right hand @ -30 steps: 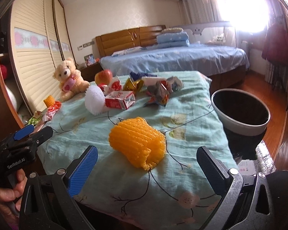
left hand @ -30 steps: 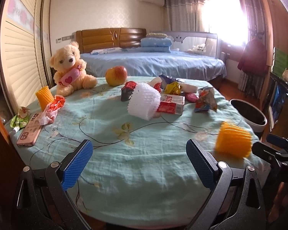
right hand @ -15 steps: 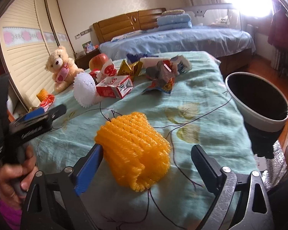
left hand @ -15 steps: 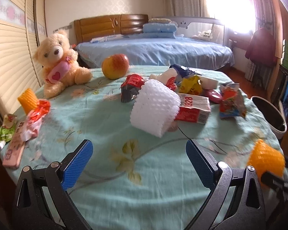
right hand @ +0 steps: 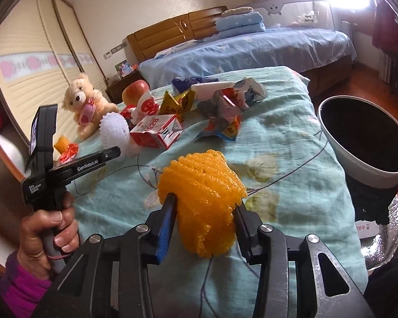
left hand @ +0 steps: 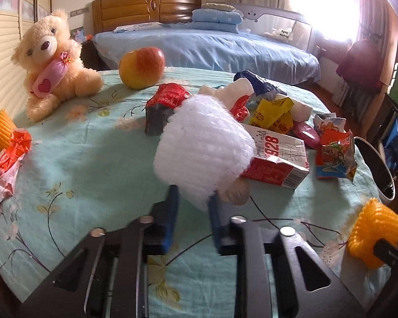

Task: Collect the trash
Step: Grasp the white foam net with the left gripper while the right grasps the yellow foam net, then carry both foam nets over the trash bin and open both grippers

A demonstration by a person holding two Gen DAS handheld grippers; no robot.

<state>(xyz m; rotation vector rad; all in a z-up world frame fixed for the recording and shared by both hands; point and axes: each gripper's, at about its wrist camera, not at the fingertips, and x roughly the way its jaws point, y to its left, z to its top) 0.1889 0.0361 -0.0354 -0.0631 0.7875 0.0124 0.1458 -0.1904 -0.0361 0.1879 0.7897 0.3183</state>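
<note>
My left gripper (left hand: 192, 197) is shut on the near edge of a white foam fruit net (left hand: 204, 151). The net lies on the teal tablecloth against a red and white carton (left hand: 276, 159). My right gripper (right hand: 205, 209) is shut on an orange foam fruit net (right hand: 201, 198) at the table's near right edge; that net also shows in the left wrist view (left hand: 371, 235). Crumpled wrappers (left hand: 334, 153) and a yellow wrapper (left hand: 273, 114) lie behind the carton. A round bin (right hand: 363, 143) with a black liner stands to the right of the table.
A teddy bear (left hand: 50, 63) and an apple (left hand: 142, 67) sit at the table's far left. Another orange net (left hand: 0, 128) and a red and white wrapper (left hand: 8, 164) lie at the left edge. A bed (left hand: 207, 50) stands behind the table.
Both grippers moved forward and closed. The left one now pinches the white net, the right one now pinches the orange net.
</note>
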